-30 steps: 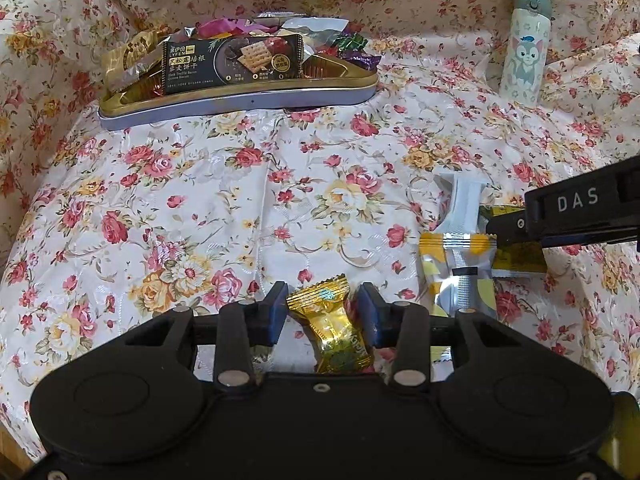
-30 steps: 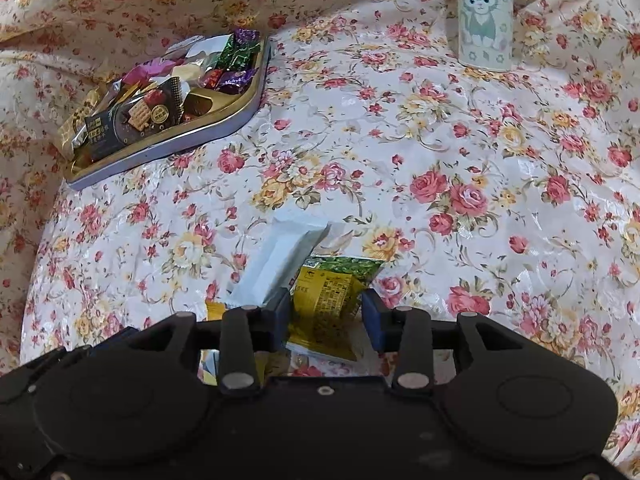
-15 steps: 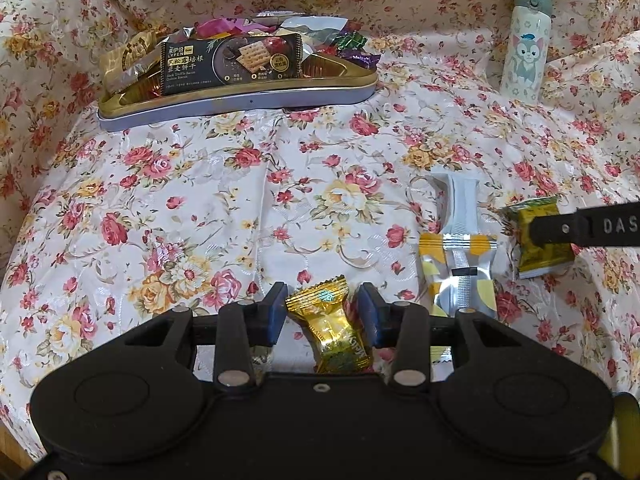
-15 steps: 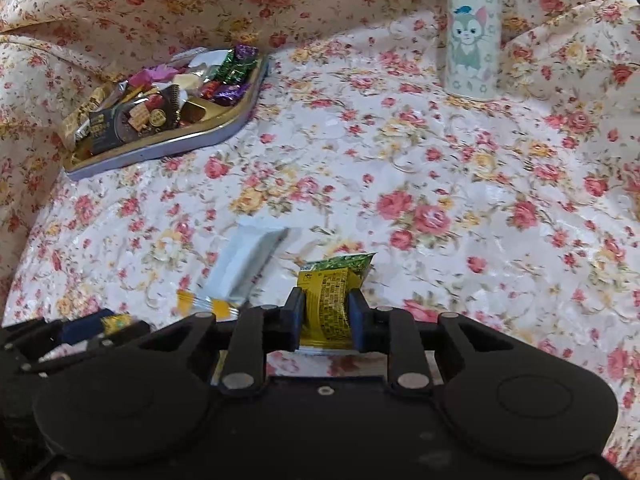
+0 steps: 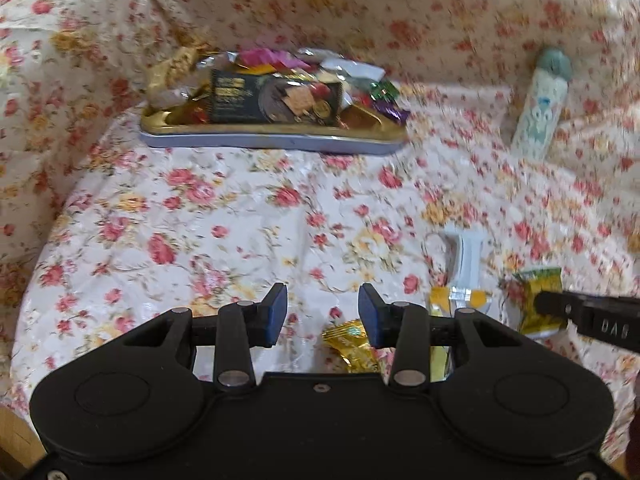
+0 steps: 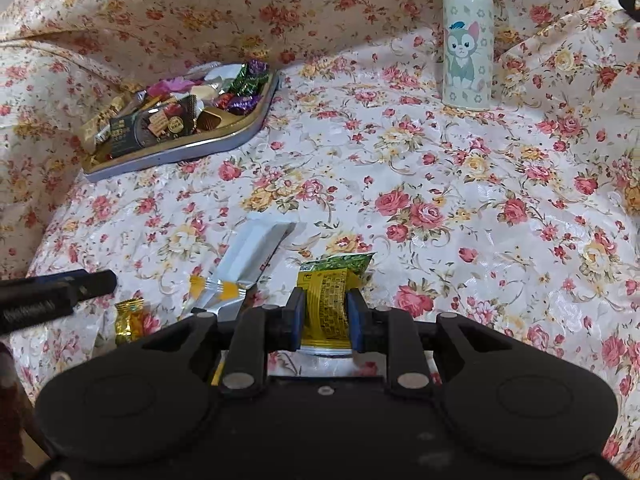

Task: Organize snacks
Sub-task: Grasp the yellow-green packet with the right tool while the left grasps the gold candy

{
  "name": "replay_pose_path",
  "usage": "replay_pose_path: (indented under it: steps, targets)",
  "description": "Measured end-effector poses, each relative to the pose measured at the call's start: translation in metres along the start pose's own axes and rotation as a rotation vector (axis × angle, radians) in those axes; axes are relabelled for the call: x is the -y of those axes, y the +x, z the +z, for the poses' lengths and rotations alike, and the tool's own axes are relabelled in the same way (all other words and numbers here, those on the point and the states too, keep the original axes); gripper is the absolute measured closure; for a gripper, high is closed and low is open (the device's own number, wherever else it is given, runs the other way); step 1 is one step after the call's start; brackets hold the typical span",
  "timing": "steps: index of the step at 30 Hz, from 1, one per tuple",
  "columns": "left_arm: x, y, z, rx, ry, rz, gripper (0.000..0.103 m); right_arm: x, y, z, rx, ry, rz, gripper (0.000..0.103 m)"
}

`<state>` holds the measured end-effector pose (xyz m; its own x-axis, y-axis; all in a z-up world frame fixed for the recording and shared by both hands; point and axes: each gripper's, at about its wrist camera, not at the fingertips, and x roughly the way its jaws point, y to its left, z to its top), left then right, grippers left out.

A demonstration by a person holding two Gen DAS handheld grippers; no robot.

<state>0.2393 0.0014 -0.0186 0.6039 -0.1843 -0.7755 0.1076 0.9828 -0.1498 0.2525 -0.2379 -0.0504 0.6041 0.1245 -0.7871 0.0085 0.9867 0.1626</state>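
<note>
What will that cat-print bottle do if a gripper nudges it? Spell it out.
The cat-print bottle stands tall and narrow on rumpled floral cloth, so it probably tips easily. Being round, it would likely roll once down. Its glossy wall may be slippery.

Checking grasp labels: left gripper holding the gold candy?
No, the left gripper is open, and the gold candy lies on the cloth below it.
</note>
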Motion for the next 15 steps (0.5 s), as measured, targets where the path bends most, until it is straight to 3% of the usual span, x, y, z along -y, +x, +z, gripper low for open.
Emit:
replay_pose_path:
  steps: [5, 15]
  targets:
    - [0.0, -0.005, -0.008, -0.013, 0.0, -0.008, 0.054, 0.0, -0.016, -0.011, 0.049, -0.003, 0.031, 0.079]
    - [0.031, 0.004, -0.033, -0.04, 0.113, -0.009, 0.053, -0.01, -0.048, -0.045, 0.163, -0.069, 0.09, 0.079]
